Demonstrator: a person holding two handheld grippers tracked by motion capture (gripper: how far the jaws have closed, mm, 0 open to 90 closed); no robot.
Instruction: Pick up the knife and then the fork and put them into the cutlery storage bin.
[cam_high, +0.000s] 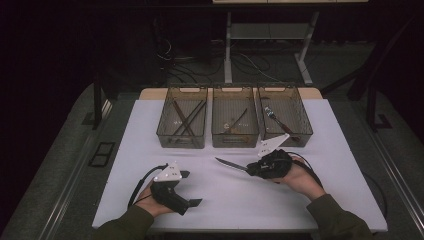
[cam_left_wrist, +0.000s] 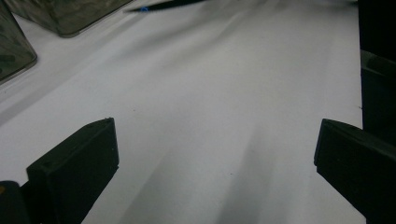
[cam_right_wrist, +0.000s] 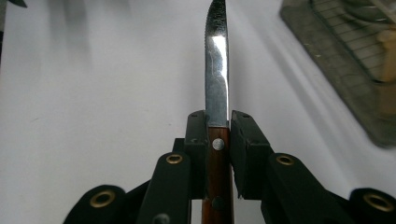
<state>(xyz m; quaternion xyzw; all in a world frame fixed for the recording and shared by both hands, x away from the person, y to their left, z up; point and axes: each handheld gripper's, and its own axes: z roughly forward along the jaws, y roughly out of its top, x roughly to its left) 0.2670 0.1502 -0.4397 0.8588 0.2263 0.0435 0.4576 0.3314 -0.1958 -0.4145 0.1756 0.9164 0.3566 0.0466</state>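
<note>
Holding a steel-bladed knife with a riveted brown wooden handle (cam_right_wrist: 217, 140) in my right gripper (cam_right_wrist: 218, 116), jaws closed tight on the handle just behind the blade, so the blade sticks straight out ahead and stays clear of my hand. From the high view the knife (cam_high: 231, 164) sits above the white tabletop (cam_high: 240, 200) right of centre, tip pointing toward the left edge, blade roughly level; looks lifted off the surface, though I can't tell by how much.

My left gripper (cam_high: 192, 189) rests near the front-left part of the tabletop, jaws spread wide with nothing between them (cam_left_wrist: 215, 154), just bare white cloth ahead. Parked out of the way, I'd say, leaving the right side free to work.

Along the far edge stand three translucent grey plastic bins in a row: left bin (cam_high: 182, 142) with long dark sticks, probably chopsticks; middle bin (cam_high: 235, 141) with a brown-handled piece, hard to identify; right bin (cam_high: 281, 137) with a metal fork (cam_high: 272, 116). Reads as cutlery sorted by type, so the knife likely goes to one of them; which one I can't settle. Gripping at the handle keeps the blade end free to drop in first.
</note>
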